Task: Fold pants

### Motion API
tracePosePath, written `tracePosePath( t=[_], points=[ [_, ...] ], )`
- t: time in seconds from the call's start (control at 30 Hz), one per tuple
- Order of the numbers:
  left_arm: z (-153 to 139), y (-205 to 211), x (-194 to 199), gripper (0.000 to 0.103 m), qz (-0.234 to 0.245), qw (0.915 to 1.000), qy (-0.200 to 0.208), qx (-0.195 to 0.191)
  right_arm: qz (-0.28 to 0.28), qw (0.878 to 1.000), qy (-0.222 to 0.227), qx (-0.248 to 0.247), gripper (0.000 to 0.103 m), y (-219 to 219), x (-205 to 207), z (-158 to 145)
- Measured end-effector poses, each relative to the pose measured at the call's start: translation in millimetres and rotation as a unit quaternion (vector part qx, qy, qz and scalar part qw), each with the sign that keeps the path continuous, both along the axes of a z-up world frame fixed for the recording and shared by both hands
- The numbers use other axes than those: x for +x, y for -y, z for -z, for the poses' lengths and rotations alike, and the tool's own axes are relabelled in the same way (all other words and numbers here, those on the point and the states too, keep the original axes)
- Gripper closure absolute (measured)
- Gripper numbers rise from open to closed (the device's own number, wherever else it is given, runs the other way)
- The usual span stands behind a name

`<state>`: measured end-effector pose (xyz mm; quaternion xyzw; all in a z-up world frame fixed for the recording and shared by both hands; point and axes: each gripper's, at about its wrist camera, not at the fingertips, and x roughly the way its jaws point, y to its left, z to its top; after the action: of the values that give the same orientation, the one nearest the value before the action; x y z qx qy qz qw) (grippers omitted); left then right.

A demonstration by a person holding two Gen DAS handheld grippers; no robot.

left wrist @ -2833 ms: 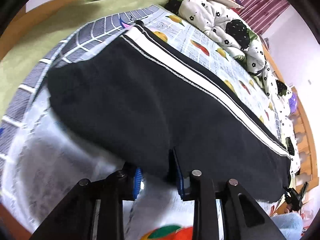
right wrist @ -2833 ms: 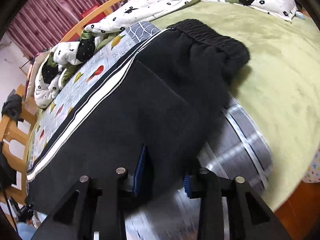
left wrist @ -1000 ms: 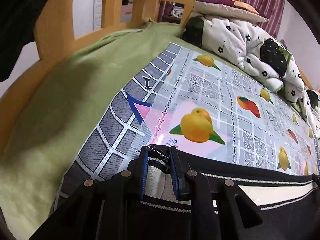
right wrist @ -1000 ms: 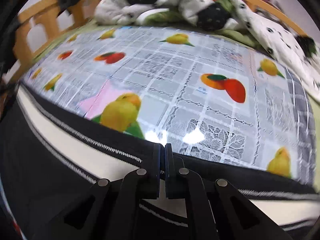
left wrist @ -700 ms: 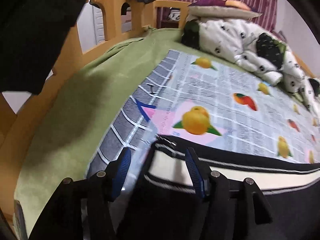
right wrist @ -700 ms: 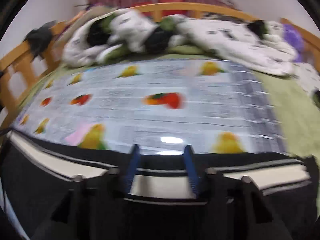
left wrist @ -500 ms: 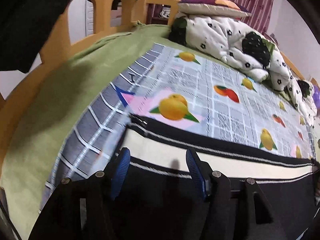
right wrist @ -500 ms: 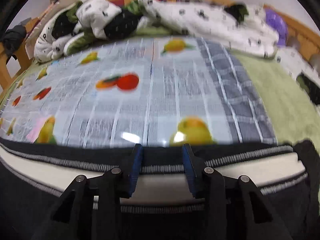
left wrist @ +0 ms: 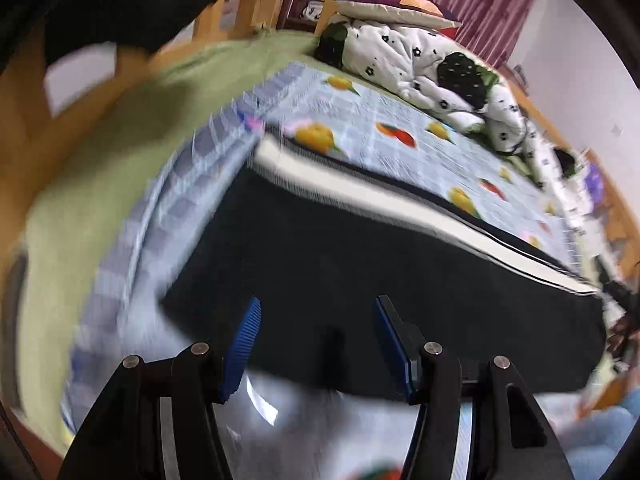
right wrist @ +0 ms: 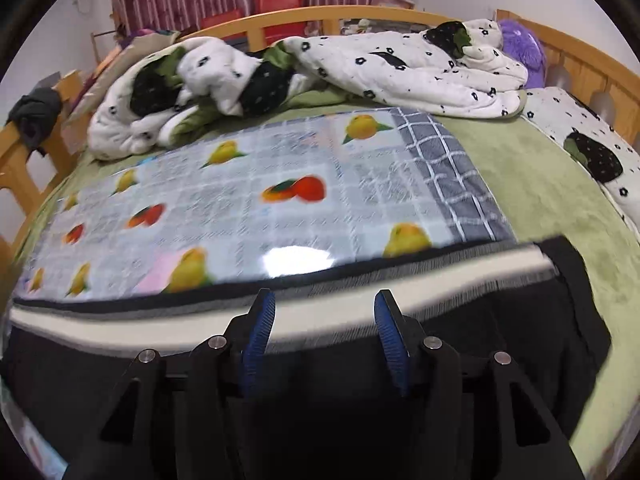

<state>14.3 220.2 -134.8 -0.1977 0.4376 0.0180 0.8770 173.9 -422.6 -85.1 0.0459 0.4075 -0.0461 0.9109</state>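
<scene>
Black pants with a white side stripe lie folded lengthwise on a fruit-print mat on the bed. My left gripper is open and empty, just above the pants' near edge at the leg end. In the right wrist view the pants fill the lower frame, with the white stripe along their far edge. My right gripper is open and empty above the pants near the stripe.
A green blanket covers the bed around the mat. A rumpled white flowered quilt lies at the far side. A wooden bed rail runs round the bed. A dark garment hangs on the left rail.
Both grippers let go of the striped edge of the pants, opened and drew back. The left view now takes in the whole folded pants.
</scene>
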Motion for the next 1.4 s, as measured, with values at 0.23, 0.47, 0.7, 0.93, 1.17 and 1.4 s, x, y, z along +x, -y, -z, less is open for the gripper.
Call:
tracePosePath(
  t=[0.23,0.47,0.7,0.93,1.17,1.4],
  points=[
    [49,-28,-36,0.048,-0.046,0.9905,0.026,-0.127,-0.02,1.0,-0.004,0.014,0.052,-24,-76,-36],
    [62,-67,-4,0.054,-0.116,0.9771,0.04,-0.174,0.002,1.0,0.017,-0.013,0.052,-42,-125,-81],
    [55,-79,14,0.088,-0.136,0.9764,0.017,-0.167,-0.013,0.995,0.06,0.074,0.051,-66,-151,-57],
    [-66,0,53,0.09,-0.007,0.9984,0.019,0.052,-0.012,0.993,0.027,0.118,0.052,-60,-125,7],
    [-143,160,66,0.09,0.093,0.9767,0.069,0.181,0.013,0.996,0.048,0.079,0.052,-42,-125,2],
    [-96,322,71,0.091,0.19,0.964,0.078,0.169,0.076,0.993,0.094,-0.018,0.051,-5,-167,-14]
  ],
)
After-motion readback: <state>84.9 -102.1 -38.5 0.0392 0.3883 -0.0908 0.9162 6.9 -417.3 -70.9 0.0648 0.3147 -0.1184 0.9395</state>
